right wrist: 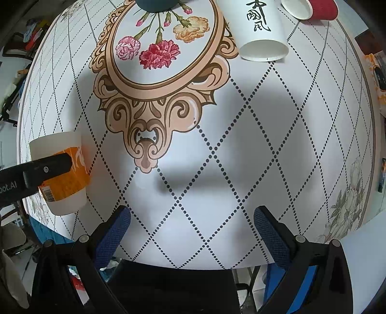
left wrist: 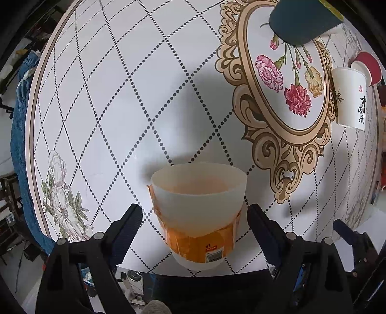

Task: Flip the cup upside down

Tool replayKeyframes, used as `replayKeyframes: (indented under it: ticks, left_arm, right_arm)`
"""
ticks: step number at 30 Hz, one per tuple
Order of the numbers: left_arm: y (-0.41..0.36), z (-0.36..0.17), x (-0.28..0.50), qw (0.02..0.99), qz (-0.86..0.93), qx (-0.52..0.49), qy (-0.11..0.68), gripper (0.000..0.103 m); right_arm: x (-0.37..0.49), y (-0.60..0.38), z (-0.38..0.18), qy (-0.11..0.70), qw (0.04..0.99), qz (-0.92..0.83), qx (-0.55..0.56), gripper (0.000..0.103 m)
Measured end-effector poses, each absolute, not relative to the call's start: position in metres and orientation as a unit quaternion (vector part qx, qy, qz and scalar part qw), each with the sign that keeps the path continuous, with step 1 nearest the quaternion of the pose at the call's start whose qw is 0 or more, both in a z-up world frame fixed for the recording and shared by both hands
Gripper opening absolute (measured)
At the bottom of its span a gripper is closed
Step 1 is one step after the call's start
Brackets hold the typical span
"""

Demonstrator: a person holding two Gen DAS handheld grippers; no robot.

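While looking down over the round desk, plenty of pattern on show: white top, black dotted diamond lattice, pale blooms printed near the rim, and an ornate gold frame around pink, red and yellow carnations. Beyond the desk's edge, a blue cloth on the left and blurred room clutter, too small to name. At the far side, a dark teal object cut off by the frame, plus a white paper cup lying on its side with its mouth toward the right camera, and just beside it a red cup, also tipped over. Now to the cup itself: white with an orange label, standing mouth-up close to the near edge of the desk, interior plainly visible from the left wrist view. Sitting right between the jaws of the left gripper, those jaws spread wide, a sliver of desk showing at the left pad, nothing clamped. Over at the right gripper, jaws likewise wide apart over bare lattice, holding nothing, well apart from the cup off at its left. On writing: a barcode and a small red tag on the orange label, print too fine to read; black brush-style characters down the paper cup; "bot.AI" legible on the left gripper's body in the right view.
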State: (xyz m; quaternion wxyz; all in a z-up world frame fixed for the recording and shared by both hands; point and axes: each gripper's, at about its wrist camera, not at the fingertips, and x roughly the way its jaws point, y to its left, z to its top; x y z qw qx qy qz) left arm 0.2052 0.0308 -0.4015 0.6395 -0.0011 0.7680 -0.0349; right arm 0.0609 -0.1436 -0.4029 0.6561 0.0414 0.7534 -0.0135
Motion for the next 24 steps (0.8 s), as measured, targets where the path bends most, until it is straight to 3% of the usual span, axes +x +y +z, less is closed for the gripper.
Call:
replayKeyframes:
  ticks: [14, 24]
  left_arm:
    - [0.098, -0.314, 0.184, 0.712, 0.002, -0.028, 0.701, 0.089]
    - [0.17, -0.343, 0.14, 0.696, 0.08, -0.092, 0.708, 0.089]
  right_arm:
    - [0.061, -0.102, -0.351, 0.727, 0.685, 0.046, -0.001, 0.103]
    - [0.065, -0.017, -0.332, 0.699, 0.679, 0.132, -0.182, 0.103]
